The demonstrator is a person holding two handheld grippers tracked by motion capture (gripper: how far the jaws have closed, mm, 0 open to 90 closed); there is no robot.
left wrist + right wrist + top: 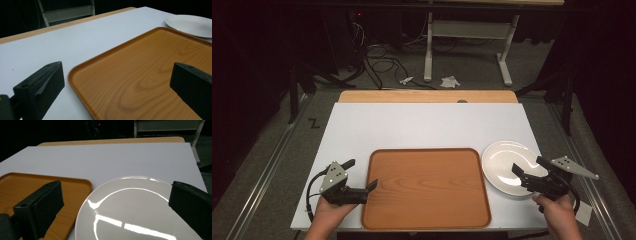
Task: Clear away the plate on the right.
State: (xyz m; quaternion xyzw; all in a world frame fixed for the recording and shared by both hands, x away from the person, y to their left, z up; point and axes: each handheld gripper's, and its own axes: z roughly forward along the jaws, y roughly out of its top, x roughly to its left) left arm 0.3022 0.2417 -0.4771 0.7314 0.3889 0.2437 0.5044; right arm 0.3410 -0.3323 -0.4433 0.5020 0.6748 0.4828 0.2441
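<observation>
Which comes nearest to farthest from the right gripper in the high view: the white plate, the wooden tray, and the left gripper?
1. white plate: directly under the open jaws of the right gripper, at the table's right.
2. wooden tray: centre of the table, just left of the plate.
3. left gripper: beyond the tray, at its left edge.

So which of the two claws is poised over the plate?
The right claw, jaws open over the white plate's near edge. The left claw instead straddles the wooden tray's left rim.
</observation>
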